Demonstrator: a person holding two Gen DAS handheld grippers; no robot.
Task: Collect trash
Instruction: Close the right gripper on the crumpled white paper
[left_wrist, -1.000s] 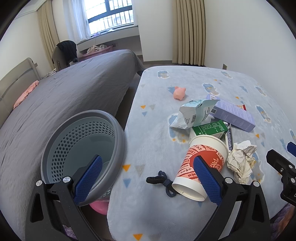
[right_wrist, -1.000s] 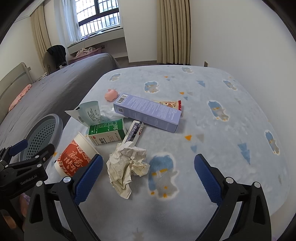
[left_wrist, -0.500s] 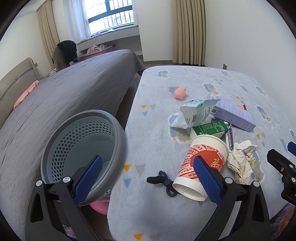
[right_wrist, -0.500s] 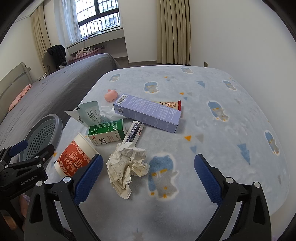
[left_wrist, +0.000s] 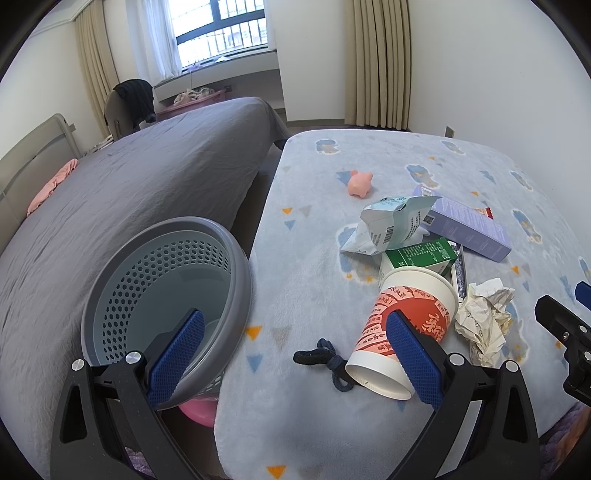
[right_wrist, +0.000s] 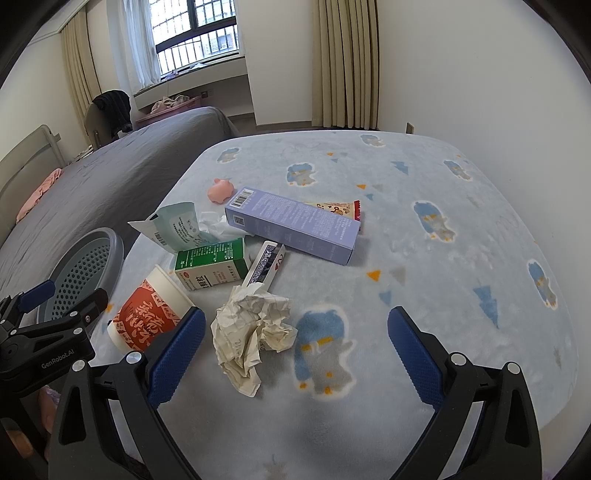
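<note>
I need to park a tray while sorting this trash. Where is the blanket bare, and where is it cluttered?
Bare: the blanket's right half, beyond the purple box, and the far end past the pink pig. Crowded: the near left, where paper cup, green carton and crumpled paper cluster beside the basket.

Crumpled paper (right_wrist: 251, 332) lies beside the tipped cup (right_wrist: 147, 314).
</note>
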